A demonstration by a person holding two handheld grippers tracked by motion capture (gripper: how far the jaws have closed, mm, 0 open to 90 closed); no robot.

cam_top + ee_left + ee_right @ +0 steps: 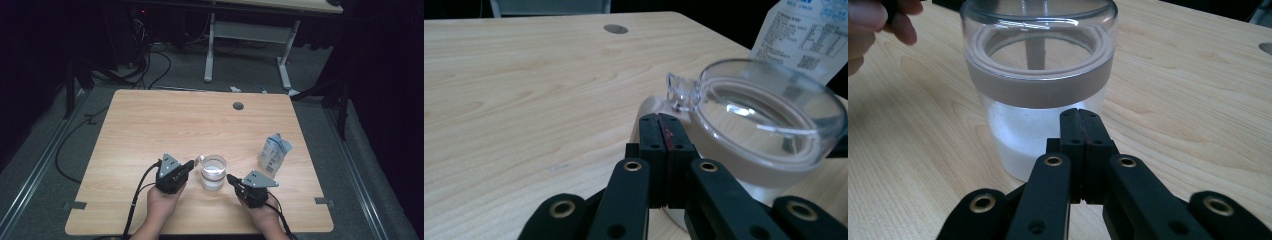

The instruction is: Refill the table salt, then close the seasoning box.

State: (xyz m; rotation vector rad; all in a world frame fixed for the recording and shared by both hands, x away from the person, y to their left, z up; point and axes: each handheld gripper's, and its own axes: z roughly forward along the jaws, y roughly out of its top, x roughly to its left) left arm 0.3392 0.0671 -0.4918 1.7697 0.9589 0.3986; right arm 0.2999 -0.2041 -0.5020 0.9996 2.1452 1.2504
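Clear lidded jar [213, 172] of white powder: upright on the wooden worktop [165, 120], between both grippers. Left gripper [190, 164]: jaws clenched, empty, just beside the lid tab. Right gripper [230, 178]: jaws clenched, empty, near the jar. White pouch [274, 153]: standing right of the jar.

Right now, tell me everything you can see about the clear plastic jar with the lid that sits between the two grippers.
The clear plastic jar stands upright on the light wooden table, near its front edge. A transparent lid with a pale band beneath its rim and a small clear tab closes it. White powder fills the lower part. The shut left gripper and shut right gripper point at it from either side; whether they touch it is unclear. A white printed pouch stands to its right.
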